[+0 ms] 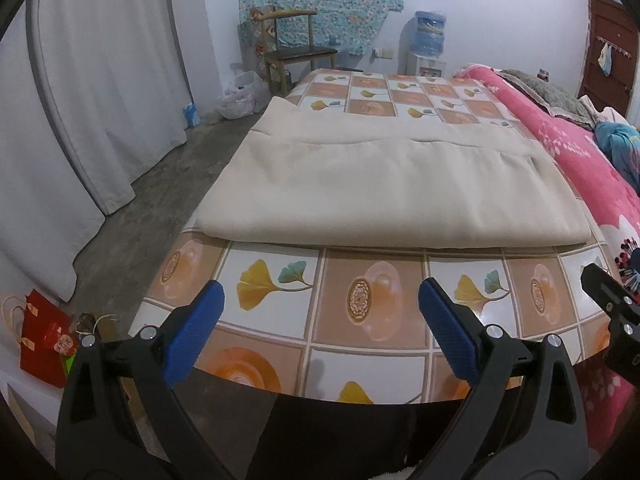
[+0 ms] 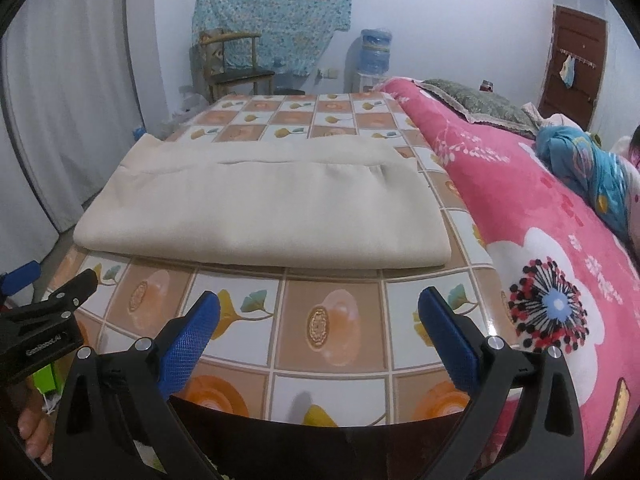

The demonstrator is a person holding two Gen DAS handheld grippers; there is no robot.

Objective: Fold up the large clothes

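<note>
A large beige cloth (image 1: 384, 184) lies folded into a flat rectangle across the tiled-pattern table (image 1: 368, 304); it also shows in the right wrist view (image 2: 272, 212). Its far layer sticks out past the top fold. My left gripper (image 1: 320, 296) is open and empty, hovering above the table's near edge, short of the cloth. My right gripper (image 2: 320, 308) is open and empty too, in front of the cloth's near edge. The right gripper's side shows at the right edge of the left wrist view (image 1: 616, 312).
A bed with a pink floral blanket (image 2: 540, 240) runs along the table's right side, with a person in blue (image 2: 592, 168) lying on it. White curtains (image 1: 100, 100) hang at left. A wooden chair (image 1: 296, 52) and water dispenser (image 1: 428, 40) stand at the far wall. A red bag (image 1: 44, 336) sits on the floor.
</note>
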